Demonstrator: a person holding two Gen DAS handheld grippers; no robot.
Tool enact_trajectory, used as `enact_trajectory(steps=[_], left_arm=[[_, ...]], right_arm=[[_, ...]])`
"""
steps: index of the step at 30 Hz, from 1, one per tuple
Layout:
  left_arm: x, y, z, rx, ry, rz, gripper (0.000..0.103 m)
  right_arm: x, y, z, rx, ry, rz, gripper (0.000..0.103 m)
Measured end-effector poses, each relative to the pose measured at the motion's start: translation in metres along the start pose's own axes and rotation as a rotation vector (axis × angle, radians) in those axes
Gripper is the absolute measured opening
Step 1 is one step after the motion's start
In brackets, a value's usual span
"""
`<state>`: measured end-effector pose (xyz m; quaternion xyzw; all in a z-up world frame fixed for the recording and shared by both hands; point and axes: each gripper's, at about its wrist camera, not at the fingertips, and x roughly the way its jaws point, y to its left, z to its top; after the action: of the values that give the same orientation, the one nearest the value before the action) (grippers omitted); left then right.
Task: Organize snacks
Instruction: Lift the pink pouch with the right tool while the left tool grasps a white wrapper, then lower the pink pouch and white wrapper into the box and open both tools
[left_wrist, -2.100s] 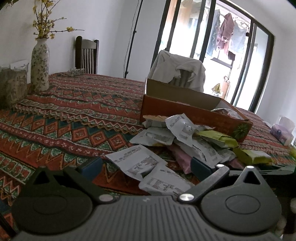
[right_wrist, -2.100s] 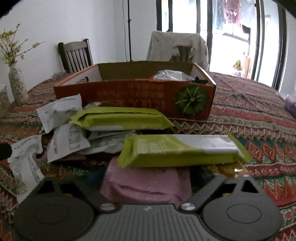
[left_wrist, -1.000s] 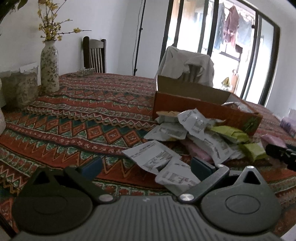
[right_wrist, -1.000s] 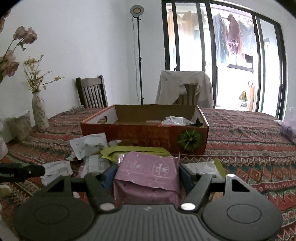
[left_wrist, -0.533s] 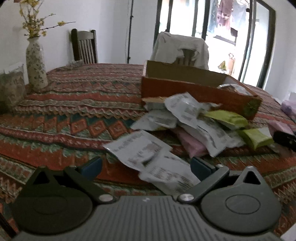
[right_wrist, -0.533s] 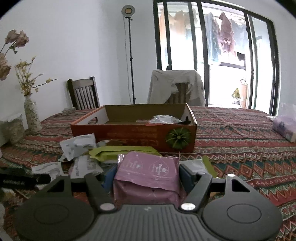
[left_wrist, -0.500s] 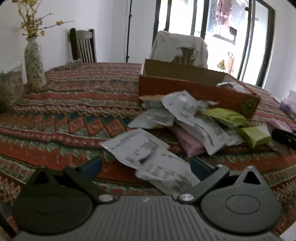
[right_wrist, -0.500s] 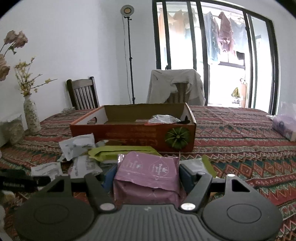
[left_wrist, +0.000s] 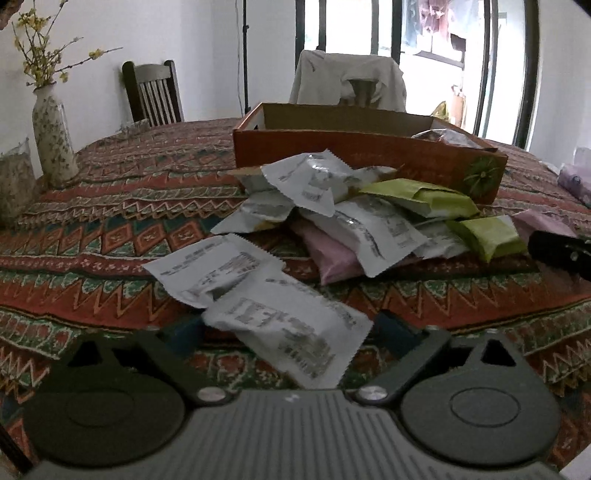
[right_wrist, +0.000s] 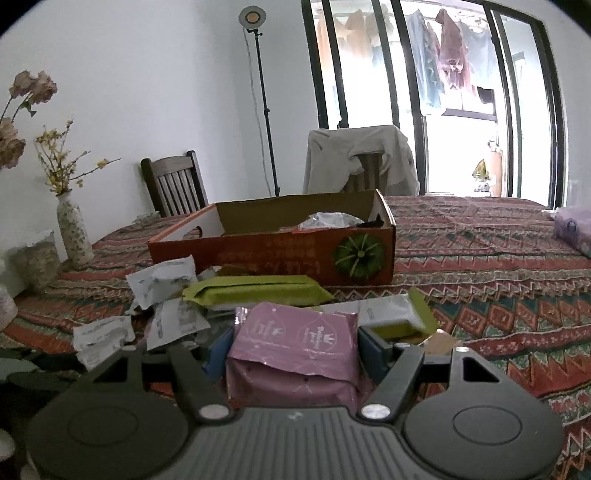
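White crinkled foil marks the nearest snack packet (left_wrist: 291, 328), which lies on the patterned tablecloth (left_wrist: 110, 206) directly between the fingers of the left gripper (left_wrist: 290, 330); its jaws are closing around the packet, and a sliver of gap shows on the right side, so the pads do not yet press it. Just ahead of that claw and slightly left sits a second white packet (left_wrist: 210, 269), partly under the first. Further ahead and to the right lies the heap of snacks: more white packets (left_wrist: 314, 181), a pink one (left_wrist: 328, 254) and green ones (left_wrist: 428, 195). Beyond the heap stands the orange cardboard box (left_wrist: 369, 155), open-topped, with a silvery packet inside near its right end. The right gripper (right_wrist: 293, 350) is clenched on a pink snack pack (right_wrist: 295, 354), both blue pads against its sides, lifted above the cloth. Ahead of this claw lie a long green packet (right_wrist: 258, 291) and, beyond it, the same box (right_wrist: 280, 247). Off to the far left stands a flowered vase (right_wrist: 74, 232); two chairs (right_wrist: 173, 184) stand behind the table.
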<state>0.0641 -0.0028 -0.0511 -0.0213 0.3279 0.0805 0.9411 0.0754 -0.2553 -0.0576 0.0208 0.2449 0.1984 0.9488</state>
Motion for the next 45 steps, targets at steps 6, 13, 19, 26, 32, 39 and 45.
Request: enact_trajectory(steps=[6,13,19,26,32,39,45], left_arm=[[-0.008,0.003,-0.002,-0.019,-0.020,-0.015,0.074],[-0.023,0.005,-0.007,-0.001,-0.063,-0.030,0.055],[-0.044,0.000,-0.010,0.037,-0.134,-0.017,0.052],[-0.059,0.002,-0.007,0.054,-0.186,-0.017,0.034],[-0.067,0.006,-0.006,0.055,-0.217,-0.033,0.012],[-0.074,0.009,0.000,0.057,-0.264,-0.040,0.008],[-0.089,0.011,0.015,0.068,-0.340,-0.050,0.006]], right_arm=[[-0.004,-0.003,-0.001,0.010,-0.005,0.004,0.071],[-0.009,-0.001,-0.003,0.010,-0.009,0.014,0.071],[-0.016,0.002,-0.004,0.001,-0.017,0.018,0.071],[-0.021,0.005,-0.003,-0.008,-0.026,0.017,0.071],[-0.024,0.006,-0.003,-0.012,-0.028,0.011,0.071],[-0.024,0.009,-0.002,-0.021,-0.028,0.007,0.071],[-0.023,0.010,0.004,-0.032,-0.041,0.002,0.071]])
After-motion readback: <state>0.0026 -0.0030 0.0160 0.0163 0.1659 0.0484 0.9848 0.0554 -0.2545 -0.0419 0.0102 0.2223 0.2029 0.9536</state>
